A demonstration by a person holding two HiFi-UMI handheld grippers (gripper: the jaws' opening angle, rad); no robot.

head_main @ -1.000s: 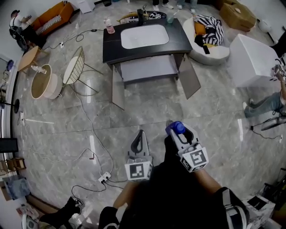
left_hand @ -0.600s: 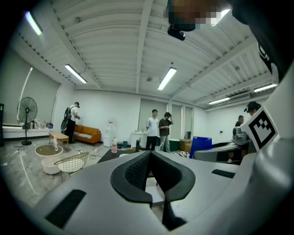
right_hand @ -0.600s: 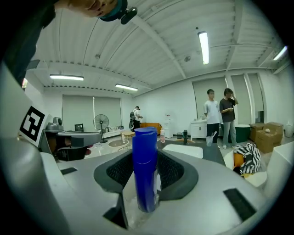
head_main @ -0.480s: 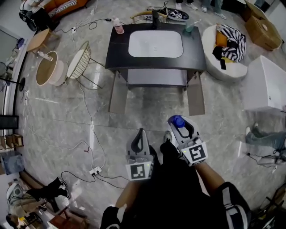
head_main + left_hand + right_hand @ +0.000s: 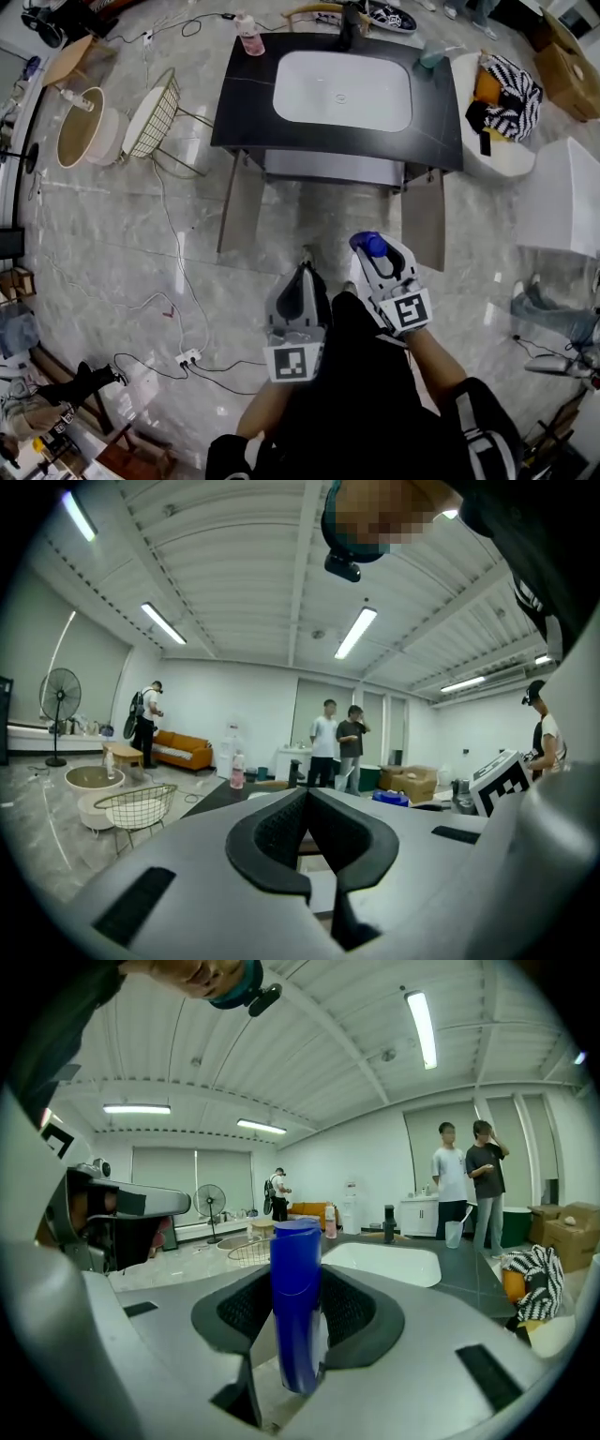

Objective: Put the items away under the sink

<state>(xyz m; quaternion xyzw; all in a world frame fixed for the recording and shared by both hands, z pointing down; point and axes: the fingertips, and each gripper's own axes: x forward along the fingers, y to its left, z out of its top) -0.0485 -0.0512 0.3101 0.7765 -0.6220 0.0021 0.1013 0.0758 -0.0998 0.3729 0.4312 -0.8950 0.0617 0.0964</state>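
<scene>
Under the head camera, above the marble floor [image 5: 112, 253] short of the sink cabinet [image 5: 246, 103], the left hand-held gripper [image 5: 302, 274] and the right hand-held gripper [image 5: 374, 253] point toward the cabinet, whose 2 doors [image 5: 234, 202] stand open. A blue bottle [image 5: 375, 244] sits upright in the right one. In the left gripper view, the jaws are pressed together with nothing between them. In the right gripper view, the jaws pinch the blue bottle by its sides, its top rising above them, with the white basin [image 5: 384, 1265] beyond.
</scene>
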